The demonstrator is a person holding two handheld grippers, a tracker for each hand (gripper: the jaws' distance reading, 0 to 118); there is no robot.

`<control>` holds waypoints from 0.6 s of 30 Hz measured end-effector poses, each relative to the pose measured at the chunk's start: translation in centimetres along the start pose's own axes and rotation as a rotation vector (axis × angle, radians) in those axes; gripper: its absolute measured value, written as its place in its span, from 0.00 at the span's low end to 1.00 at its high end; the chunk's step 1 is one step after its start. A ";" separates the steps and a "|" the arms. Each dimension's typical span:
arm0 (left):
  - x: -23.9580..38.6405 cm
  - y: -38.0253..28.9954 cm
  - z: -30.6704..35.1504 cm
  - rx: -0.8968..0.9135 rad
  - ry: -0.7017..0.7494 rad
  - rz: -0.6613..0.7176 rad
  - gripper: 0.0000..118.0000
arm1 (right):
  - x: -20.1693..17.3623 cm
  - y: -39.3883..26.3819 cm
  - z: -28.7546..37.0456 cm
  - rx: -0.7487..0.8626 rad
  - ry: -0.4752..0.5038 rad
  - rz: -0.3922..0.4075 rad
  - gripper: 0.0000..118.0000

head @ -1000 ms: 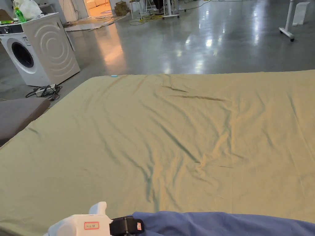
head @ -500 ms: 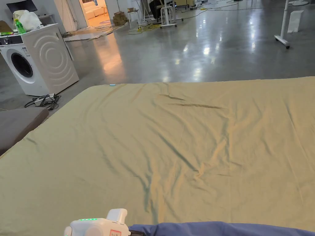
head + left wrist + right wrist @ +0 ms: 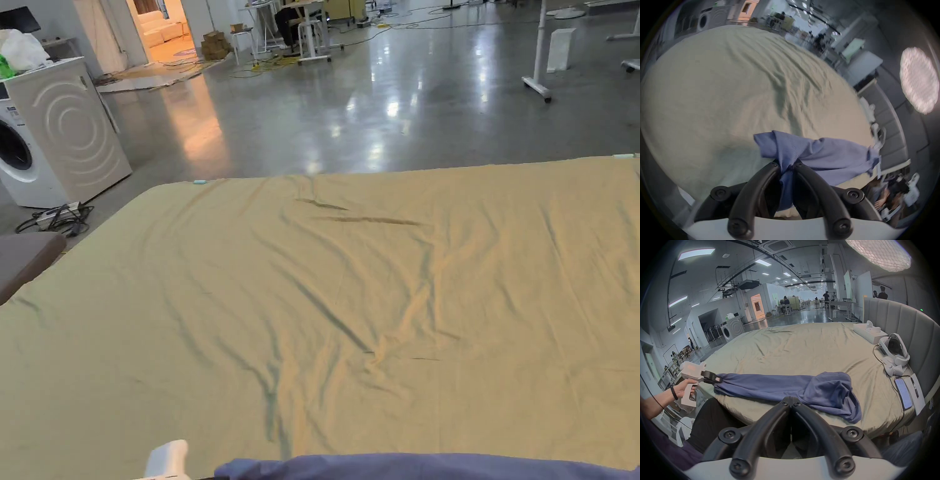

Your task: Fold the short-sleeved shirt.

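Note:
A blue short-sleeved shirt (image 3: 786,387) lies stretched in a long bunched strip along the near edge of the bed's olive sheet (image 3: 350,281). Its top edge shows at the bottom of the head view (image 3: 425,467). My left gripper (image 3: 788,164) is shut on one end of the shirt (image 3: 818,154), which fans out beyond the jaws. In the right gripper view a hand holds that left gripper (image 3: 718,379) at the shirt's left end, just off the bed's edge. My right gripper (image 3: 791,400) hangs shut in front of the shirt's near edge, and no cloth shows between its jaws.
A white headset (image 3: 893,352), a phone (image 3: 903,393) with cables and a white box (image 3: 868,333) lie by the padded headboard (image 3: 899,324). Left of the bed stand a washing machine (image 3: 56,131), floor cables (image 3: 56,219) and a grey bench (image 3: 25,259).
The head camera has swung right and up. The left gripper has sunk almost out of the bottom of the head view, with the shirt's edge still beside it.

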State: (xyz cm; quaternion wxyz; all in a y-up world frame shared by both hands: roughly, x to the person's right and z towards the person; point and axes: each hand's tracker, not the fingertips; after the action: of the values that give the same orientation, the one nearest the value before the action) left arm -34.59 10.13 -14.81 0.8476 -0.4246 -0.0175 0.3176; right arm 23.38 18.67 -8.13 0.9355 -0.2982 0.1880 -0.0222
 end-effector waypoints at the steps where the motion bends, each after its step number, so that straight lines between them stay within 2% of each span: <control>1: -0.4 0.1 0.8 0.028 -0.011 0.034 0.09 | 0.3 -0.1 -0.1 -0.003 -0.006 -0.017 0.00; 5: -0.9 1.3 2.8 0.089 0.091 -0.011 0.08 | 1.6 -0.3 -0.6 -0.011 0.004 -0.115 0.00; 10: -2.8 3.5 4.6 0.134 0.121 0.049 0.08 | 2.1 0.0 -0.3 0.013 0.001 -0.161 0.00; 13: -1.5 4.0 4.6 0.144 0.060 0.067 0.08 | 2.4 -0.3 -0.4 0.013 0.000 -0.169 0.00; 18: 4.0 3.2 0.5 0.081 -0.067 -0.032 0.08 | 2.5 -0.8 -0.3 0.004 -0.007 -0.186 0.00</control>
State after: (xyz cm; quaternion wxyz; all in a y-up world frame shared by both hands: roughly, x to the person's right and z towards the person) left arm -33.22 14.10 -17.78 0.8681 -0.3787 -0.0398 0.3184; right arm 25.66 17.48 -8.71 0.9307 -0.3126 0.1563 -0.1083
